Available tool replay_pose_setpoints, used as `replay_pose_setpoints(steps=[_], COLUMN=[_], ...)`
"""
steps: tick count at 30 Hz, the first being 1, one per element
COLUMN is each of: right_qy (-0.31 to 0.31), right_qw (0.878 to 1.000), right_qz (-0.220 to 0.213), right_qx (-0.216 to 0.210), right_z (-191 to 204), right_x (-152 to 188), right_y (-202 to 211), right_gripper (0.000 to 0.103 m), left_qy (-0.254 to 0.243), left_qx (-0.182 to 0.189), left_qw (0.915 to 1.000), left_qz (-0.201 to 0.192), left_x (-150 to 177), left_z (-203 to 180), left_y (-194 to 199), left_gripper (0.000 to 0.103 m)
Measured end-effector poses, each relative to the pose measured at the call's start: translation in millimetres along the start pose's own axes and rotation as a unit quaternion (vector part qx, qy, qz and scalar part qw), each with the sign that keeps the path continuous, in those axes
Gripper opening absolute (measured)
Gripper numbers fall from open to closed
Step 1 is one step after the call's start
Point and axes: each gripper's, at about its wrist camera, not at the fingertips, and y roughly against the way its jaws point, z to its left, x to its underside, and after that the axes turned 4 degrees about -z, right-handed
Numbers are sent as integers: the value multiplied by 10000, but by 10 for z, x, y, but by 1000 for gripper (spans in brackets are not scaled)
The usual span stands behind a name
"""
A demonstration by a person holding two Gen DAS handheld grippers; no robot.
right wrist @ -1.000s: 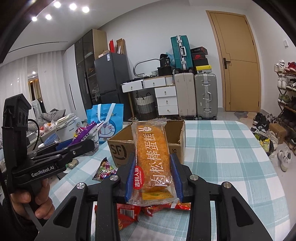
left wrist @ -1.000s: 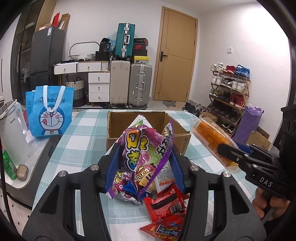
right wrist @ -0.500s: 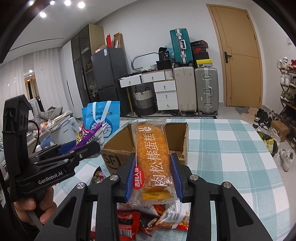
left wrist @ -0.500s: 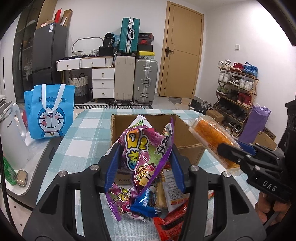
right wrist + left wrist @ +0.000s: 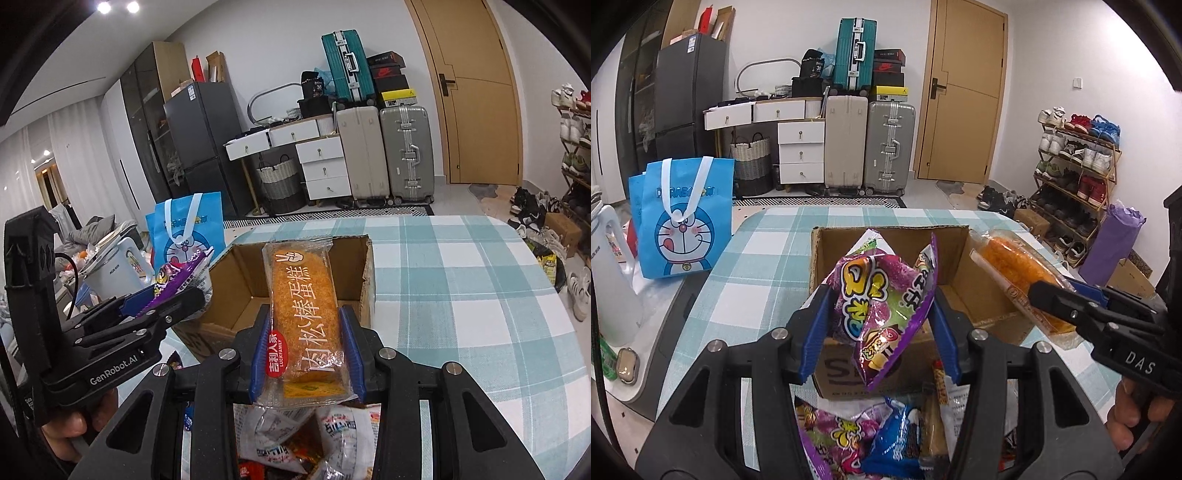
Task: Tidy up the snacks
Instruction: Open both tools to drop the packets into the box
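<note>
Hand-held grippers pinch snacks: left [image 5: 877, 314] crinkled purple bag [image 5: 882, 306]; right [image 5: 306, 350] orange floss cake [image 5: 304, 314].

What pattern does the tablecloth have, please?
The tablecloth has teal and white checks, clearest in the right wrist view.

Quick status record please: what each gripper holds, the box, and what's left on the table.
left gripper: shut on purple crinkled snack bag
right gripper: shut on clear-wrapped orange floss cake bar
open brown cardboard box: on checked tablecloth, visible floor bare
loose snack packets: heaped before the box
</note>
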Motion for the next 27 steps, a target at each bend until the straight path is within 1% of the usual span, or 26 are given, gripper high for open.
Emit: replay_pose_setpoints(steps=[3, 5, 7, 9, 10, 11, 12, 13, 14, 15, 17, 19, 20, 23, 24, 26, 27], right_qy=[-117, -127, -124, -122, -94, -68, -37, 1, 15, 19, 19, -1, -10, -30, -45, -47, -48], right_qw=[9999, 9999, 9999, 9999, 9999, 9999, 9999, 9999, 9999, 9999, 9999, 9999, 9999, 9999, 9999, 9998, 9998], right_qz=[40, 59, 67, -4, -55, -81, -87, -90, -98, -105, -152, -147, -69, 38, 40, 38, 46], right_qx=[34, 31, 34, 3, 15, 47, 67, 73, 71, 70, 32, 50, 74, 125, 152, 169, 188], right_z=[-20, -19, -14, -14, -7, -3, 0, -7, -13, -27, -53, -75, -89, -122, -132, -147, -154], right_x=[-35, -72, -103, -118, -110, -105, -97, -76, -51, -12, 70, 164, 210, 319, 359, 408, 433], right_y=[-122, -176, -205, -173, -126, -86, -43, 13, 58, 116, 220, 318, 349, 426, 461, 509, 529], right_gripper=[36, 36, 40, 48, 49, 50, 54, 58, 71, 84, 94, 98, 102, 102, 102, 102, 102], left_qy=[52, 36, 61, 72, 59, 43, 42, 69, 86, 85, 48, 10, -27, -36, -7, 27, 44], left_qx=[23, -34, -47, 36, 64, 83, 98, 133, 160, 184, 237, 209, 172, 110, 126, 104, 79], left_qw=[10000, 9999, 9998, 9998, 9999, 9998, 9998, 9998, 9998, 9998, 9997, 9998, 9998, 9999, 9999, 9999, 10000], left_qz=[52, 122, 165, 153, 148, 149, 148, 119, 96, 78, 46, 69, 69, 56, 55, 48, -20], left_x=[-47, -77, -92, -107, -108, -103, -93, -77, -62, -34, 32, 108, 149, 270, 303, 370, 399], left_z=[15, 15, 16, 13, 19, 25, 37, 51, 69, 92, 123, 127, 142, 209, 237, 289, 317], left_y=[-133, -230, -284, -291, -278, -258, -231, -186, -154, -105, 2, 101, 145, 296, 337, 438, 498], left_gripper=[49, 49, 49, 49, 51, 55, 59, 71, 82, 83, 85, 86, 87, 89, 91, 103, 103])
